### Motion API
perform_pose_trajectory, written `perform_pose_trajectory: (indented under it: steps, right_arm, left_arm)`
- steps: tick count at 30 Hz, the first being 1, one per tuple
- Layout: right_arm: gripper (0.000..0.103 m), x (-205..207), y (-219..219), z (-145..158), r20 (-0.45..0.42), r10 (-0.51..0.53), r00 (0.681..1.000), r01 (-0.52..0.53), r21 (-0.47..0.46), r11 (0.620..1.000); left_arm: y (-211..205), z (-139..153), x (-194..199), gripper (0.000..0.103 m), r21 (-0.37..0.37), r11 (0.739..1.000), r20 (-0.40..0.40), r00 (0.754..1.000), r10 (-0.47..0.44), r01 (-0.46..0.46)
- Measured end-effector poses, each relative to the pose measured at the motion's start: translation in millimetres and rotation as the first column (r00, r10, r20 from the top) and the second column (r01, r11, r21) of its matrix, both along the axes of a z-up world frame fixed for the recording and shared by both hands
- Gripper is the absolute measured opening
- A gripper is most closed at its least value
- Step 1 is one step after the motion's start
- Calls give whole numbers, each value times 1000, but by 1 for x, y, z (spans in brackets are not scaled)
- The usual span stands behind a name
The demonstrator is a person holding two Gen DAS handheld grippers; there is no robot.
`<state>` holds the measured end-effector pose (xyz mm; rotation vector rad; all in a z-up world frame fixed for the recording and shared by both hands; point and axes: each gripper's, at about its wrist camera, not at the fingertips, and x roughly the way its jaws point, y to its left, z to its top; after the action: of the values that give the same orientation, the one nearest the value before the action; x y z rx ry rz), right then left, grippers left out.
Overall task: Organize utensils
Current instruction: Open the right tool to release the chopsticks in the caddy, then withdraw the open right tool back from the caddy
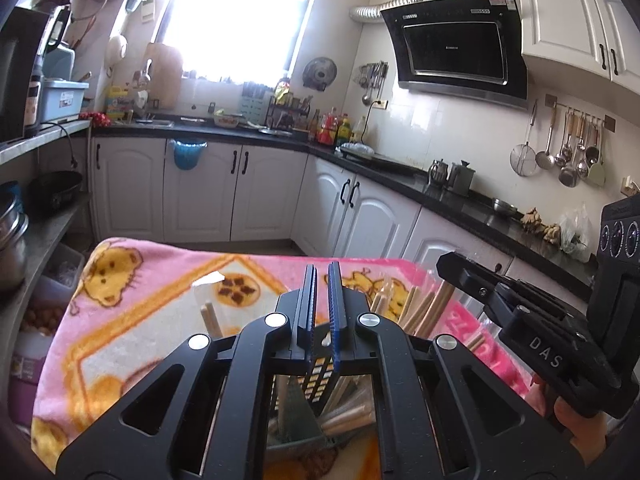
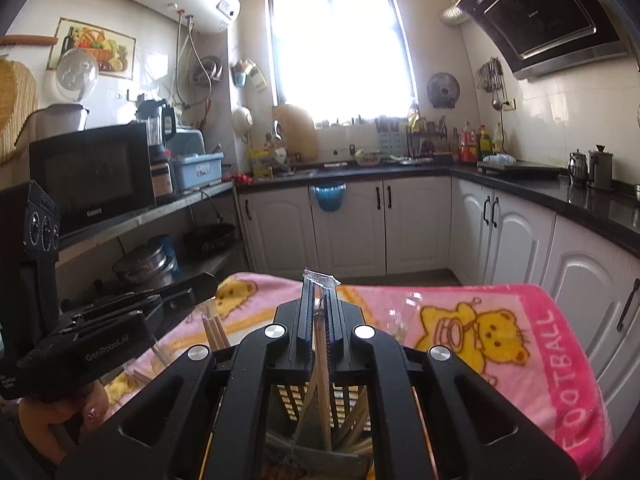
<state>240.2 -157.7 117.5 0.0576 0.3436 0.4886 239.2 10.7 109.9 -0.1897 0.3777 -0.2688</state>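
The pink bear-print blanket (image 2: 500, 332) covers the table under both my hands; on it stands the black slotted utensil holder (image 2: 320, 400), seen through the frames of both tools, with wooden chopsticks (image 1: 424, 308) leaning in it and more lying in clear wrappers beside it. My right gripper (image 2: 320, 308) is closed down on one wrapped chopstick (image 2: 322, 360), the clear wrapper's end poking up past the fingertips and the stick hanging into the holder; my left gripper (image 1: 322, 300) is all but closed, and I see nothing between its blue-edged pads (image 1: 335, 312).
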Motion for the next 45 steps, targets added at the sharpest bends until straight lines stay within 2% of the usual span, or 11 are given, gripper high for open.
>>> perform_pose_trajectory:
  steps: [2,4,6,9,11,15,17,27,29,34,45]
  right_arm:
    - [8,-1,0,-5,-17,-10,1000,10,-8,1000]
    - [20,-1,-2,-7,-36,-20,999,20,-10,1000]
    - [25,-2,-5,-10,-48,-32,998,32,-6,999]
    - [28,-5,-9,-13,-64,-42,997,41,-9,999]
    - [31,-7,-12,-14,-75,-53,996,53,-7,999]
    - [34,-11,-18,-15,-86,-62,994,62,-9,998]
    - [36,-15,-21,-14,-88,-65,994,64,-10,998]
    - [51,-36,-27,-9,-102,-43,994,42,-20,999]
    - [55,-41,-28,-8,-101,-40,994,38,-20,999]
    - [63,-58,-30,-5,-94,-25,995,23,-22,999]
    - [80,-98,-31,-15,-85,-7,996,3,-47,999]
  left_arm:
    - [0,-2,-1,10,1,1000,-17,1000,1,-1]
    - [2,-4,-3,19,0,1000,-34,999,0,0]
    - [4,-5,-7,21,1,1000,-46,999,0,0]
    - [8,-4,-15,30,-9,1000,-53,999,-4,3]
    - [9,-2,-20,41,-26,999,-53,998,-19,18]
    - [10,4,-34,49,-37,999,-43,998,-37,35]
    - [10,6,-41,56,-42,998,-42,998,-44,42]
    - [13,7,-69,77,-45,997,-49,997,-59,57]
    - [13,5,-74,84,-42,998,-53,997,-58,56]
    - [16,1,-84,92,-26,999,-59,997,-46,45]
    - [15,-16,-103,92,13,1000,-83,997,-8,9]
